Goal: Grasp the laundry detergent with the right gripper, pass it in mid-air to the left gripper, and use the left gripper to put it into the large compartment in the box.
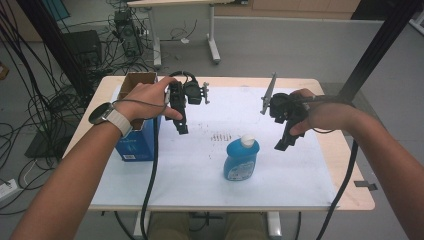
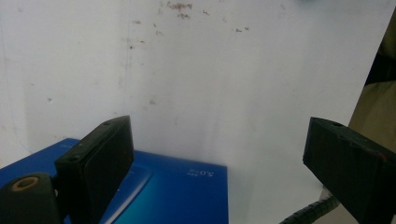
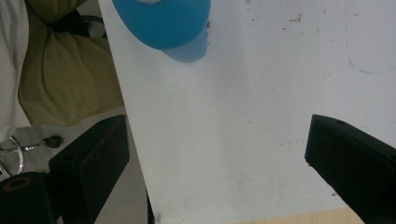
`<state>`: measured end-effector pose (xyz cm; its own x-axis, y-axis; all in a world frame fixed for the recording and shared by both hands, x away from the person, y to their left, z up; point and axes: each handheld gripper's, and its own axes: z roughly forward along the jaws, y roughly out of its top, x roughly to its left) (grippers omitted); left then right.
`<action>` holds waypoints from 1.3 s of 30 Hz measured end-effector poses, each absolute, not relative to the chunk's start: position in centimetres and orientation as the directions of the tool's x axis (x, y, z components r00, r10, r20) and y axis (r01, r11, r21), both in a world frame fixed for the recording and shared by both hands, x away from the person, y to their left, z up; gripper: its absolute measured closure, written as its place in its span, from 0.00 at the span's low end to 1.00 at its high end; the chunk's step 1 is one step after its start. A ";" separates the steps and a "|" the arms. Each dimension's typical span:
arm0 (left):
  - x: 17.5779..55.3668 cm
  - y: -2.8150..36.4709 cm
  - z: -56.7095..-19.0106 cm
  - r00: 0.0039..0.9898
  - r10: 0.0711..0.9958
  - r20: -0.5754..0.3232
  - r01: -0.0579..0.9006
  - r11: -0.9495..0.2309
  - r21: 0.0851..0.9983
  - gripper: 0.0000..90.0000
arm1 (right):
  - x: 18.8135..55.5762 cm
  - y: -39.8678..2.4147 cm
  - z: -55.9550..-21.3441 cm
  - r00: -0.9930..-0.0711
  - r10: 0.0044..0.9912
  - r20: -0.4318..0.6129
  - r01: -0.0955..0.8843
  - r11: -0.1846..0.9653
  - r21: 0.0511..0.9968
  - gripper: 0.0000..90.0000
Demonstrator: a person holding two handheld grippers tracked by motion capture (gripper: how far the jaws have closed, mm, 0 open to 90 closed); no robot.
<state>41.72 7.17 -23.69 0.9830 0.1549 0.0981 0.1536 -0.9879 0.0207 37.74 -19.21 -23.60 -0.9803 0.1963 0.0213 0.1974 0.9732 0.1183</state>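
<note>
A blue bottle (image 1: 241, 160) with a white cap is standing upright on the white sheet (image 1: 200, 170) that is covering the table (image 1: 350, 195); every place below is given from this bottle. The left gripper (image 1: 181, 127) is hovering up and to the left of the bottle, well apart from it, with its jaws standing wide and nothing between them. In the left gripper view the jaws are framing bare sheet and a corner of the blue box (image 2: 177, 196). That box (image 1: 137, 142) is sitting far left of the bottle, probably open at the top, though a hand is covering part of it. The right gripper (image 1: 284, 142) is hanging just right of the bottle, near but not touching, its jaws also spread wide and holding nothing. In the right gripper view the bottle (image 3: 163, 25) is lying beyond the jaws.
</note>
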 end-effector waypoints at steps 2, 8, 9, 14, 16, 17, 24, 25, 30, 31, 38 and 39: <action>41.7 7.2 -23.7 0.983 0.154 0.098 0.153 -0.988 0.020 0.10 | 37.7 -19.3 -23.7 -0.982 0.188 0.025 0.189 0.974 0.125 0.07; 41.7 7.1 -23.7 0.983 0.156 0.098 0.155 -0.988 0.024 0.10 | 37.5 -19.4 -23.8 -0.987 0.159 0.016 0.160 0.977 0.140 0.06; 41.7 7.1 -23.7 0.983 0.154 0.098 0.152 -0.988 0.023 0.10 | 37.5 -19.5 -23.8 -0.988 0.155 0.013 0.155 0.977 0.148 0.06; 41.5 6.9 -23.7 0.983 0.155 0.099 0.152 -0.988 0.028 0.10 | 37.3 -19.7 -23.8 -0.990 0.143 -0.002 0.141 0.973 0.182 0.06; 41.5 6.9 -23.7 0.983 0.157 0.098 0.155 -0.988 0.028 0.10 | 37.3 -19.8 -23.8 -0.990 0.139 -0.001 0.136 0.971 0.197 0.06; 41.5 6.9 -23.7 0.983 0.157 0.098 0.155 -0.987 0.030 0.10 | 37.3 -19.9 -23.8 -0.991 0.134 -0.004 0.130 0.970 0.206 0.06; 41.2 6.9 -23.8 0.981 0.168 0.100 0.165 -0.986 0.034 0.10 | 37.2 -20.1 -24.2 -0.995 0.101 0.013 0.101 0.966 0.239 0.06; 41.2 6.9 -23.9 0.980 0.171 0.098 0.169 -0.985 0.032 0.10 | 37.2 -20.2 -24.3 -0.995 0.095 0.015 0.096 0.966 0.241 0.06; 41.0 7.0 -24.0 0.979 0.181 0.097 0.178 -0.983 0.033 0.10 | 37.2 -20.2 -24.5 -0.997 0.075 0.024 0.079 0.959 0.272 0.06; 41.0 7.0 -24.1 0.979 0.182 0.096 0.180 -0.983 0.032 0.10 | 37.2 -20.2 -24.6 -0.997 0.074 0.025 0.078 0.958 0.277 0.06; 40.9 7.0 -24.2 0.975 0.197 0.099 0.194 -0.980 0.032 0.10 | 37.4 -20.2 -25.1 -0.999 0.041 0.027 0.047 0.950 0.309 0.06; 40.9 7.0 -24.2 0.975 0.198 0.100 0.196 -0.980 0.031 0.10 | 37.5 -20.2 -25.1 -0.999 0.037 0.029 0.044 0.947 0.317 0.06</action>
<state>40.92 6.97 -24.20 0.9751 0.1980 0.0996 0.1958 -0.9802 0.0307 37.47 -20.18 -25.15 -0.9989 0.0371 0.0293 0.0445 0.9473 0.3174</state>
